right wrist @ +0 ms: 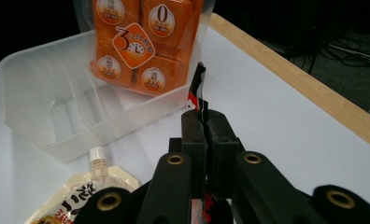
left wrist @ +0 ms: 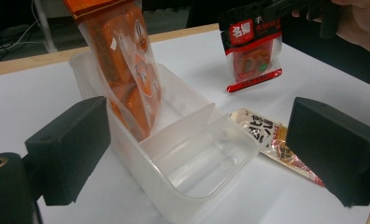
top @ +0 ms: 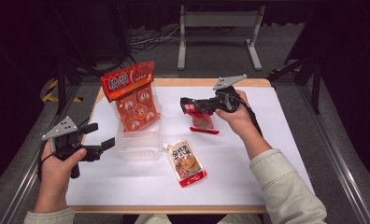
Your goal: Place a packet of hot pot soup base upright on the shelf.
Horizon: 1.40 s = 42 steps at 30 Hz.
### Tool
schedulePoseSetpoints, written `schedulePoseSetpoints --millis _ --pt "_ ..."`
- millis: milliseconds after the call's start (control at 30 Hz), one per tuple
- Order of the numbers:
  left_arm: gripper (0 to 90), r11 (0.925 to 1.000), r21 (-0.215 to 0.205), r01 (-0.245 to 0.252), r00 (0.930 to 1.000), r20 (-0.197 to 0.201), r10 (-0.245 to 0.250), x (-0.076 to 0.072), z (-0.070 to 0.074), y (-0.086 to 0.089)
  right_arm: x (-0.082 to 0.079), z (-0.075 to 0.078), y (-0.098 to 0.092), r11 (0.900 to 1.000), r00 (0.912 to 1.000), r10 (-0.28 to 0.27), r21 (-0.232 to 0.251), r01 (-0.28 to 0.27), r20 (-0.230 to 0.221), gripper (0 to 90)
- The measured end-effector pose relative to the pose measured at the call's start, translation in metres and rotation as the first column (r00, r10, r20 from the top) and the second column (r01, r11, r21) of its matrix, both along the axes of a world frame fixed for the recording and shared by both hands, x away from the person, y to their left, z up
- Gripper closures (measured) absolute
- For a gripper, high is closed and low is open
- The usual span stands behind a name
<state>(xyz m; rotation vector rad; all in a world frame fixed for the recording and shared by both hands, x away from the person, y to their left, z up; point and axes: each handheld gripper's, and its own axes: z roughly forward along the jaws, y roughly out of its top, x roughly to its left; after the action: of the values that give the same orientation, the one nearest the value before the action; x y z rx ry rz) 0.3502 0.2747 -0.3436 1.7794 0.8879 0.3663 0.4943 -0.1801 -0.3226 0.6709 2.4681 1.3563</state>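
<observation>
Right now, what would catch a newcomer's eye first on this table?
The tall orange snack bag standing upright in the far end of the clear plastic bin, left of centre. Next, the right gripper shut on the top of a small red packet, dangling it above the white tabletop.

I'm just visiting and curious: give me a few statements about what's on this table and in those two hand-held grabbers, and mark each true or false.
1. The right gripper pinches the small red packet. True.
2. The left gripper holds the spouted pouch. False: its jaws are open and empty; the pouch lies on the white table.
3. The big orange bag stands in the clear bin. True.
4. The bin has no divider. False: clear dividers split it into compartments.
</observation>
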Motion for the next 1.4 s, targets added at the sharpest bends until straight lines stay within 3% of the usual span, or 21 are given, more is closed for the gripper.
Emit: schedulePoseSetpoints --millis 600,700,1400 --pt "7.1 1.0000 -0.005 0.006 0.9999 0.010 -0.006 0.000 0.001 0.000 -0.017 0.027 0.008 0.994 0.9933 0.068 0.080 -0.075 0.094 87.9" --pt "6.7 0.9997 0.001 0.025 0.9995 0.019 -0.025 -0.001 0.001 0.000 -0.018 0.031 0.010 0.992 0.9912 0.076 0.093 -0.086 0.109 87.8" --pt "3.1 0.9989 0.006 0.047 0.9989 0.006 -0.047 -0.004 0.000 0.004 -0.027 0.049 0.050 0.975 0.9750 0.160 0.131 -0.181 0.154 87.9"
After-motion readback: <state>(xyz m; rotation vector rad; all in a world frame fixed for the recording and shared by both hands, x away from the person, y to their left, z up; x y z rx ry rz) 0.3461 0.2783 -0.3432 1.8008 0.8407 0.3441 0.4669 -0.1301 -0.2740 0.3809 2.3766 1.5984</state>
